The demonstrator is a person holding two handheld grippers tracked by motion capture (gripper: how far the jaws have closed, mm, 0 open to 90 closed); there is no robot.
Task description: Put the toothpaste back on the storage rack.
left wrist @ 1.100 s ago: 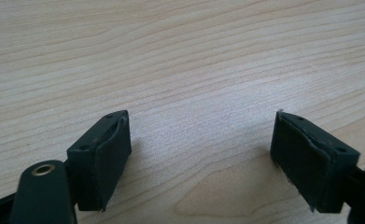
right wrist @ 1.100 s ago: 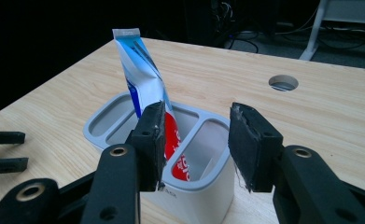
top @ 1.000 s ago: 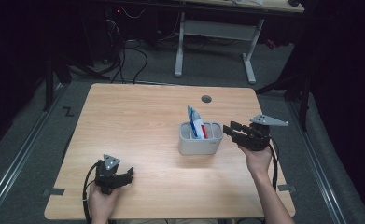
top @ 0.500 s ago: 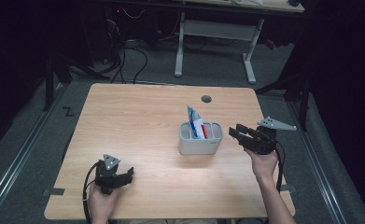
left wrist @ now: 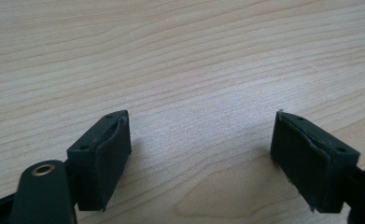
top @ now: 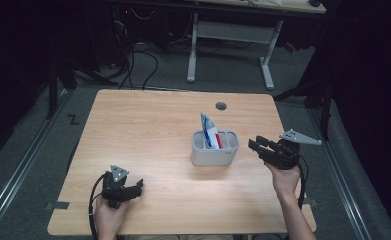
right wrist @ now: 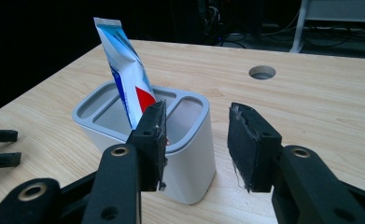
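A grey compartmented holder stands right of the table's middle, and a white, blue and red toothpaste tube leans upright in it. My right gripper hovers just right of the holder, pointing at it, open with nothing between its jaws. In the right gripper view the holder and tube sit just beyond the jaws of that gripper. My left gripper rests near the front left of the table, open. In the left gripper view its wide-spread jaws frame bare wood.
The wooden table has a round cable hole near its far edge. A white desk frame and cables stand on the dark floor beyond. The left gripper's fingertips show at the left edge of the right gripper view.
My right gripper has drawn back a little from the holder, to the right and toward the near edge. The left gripper has stayed put.
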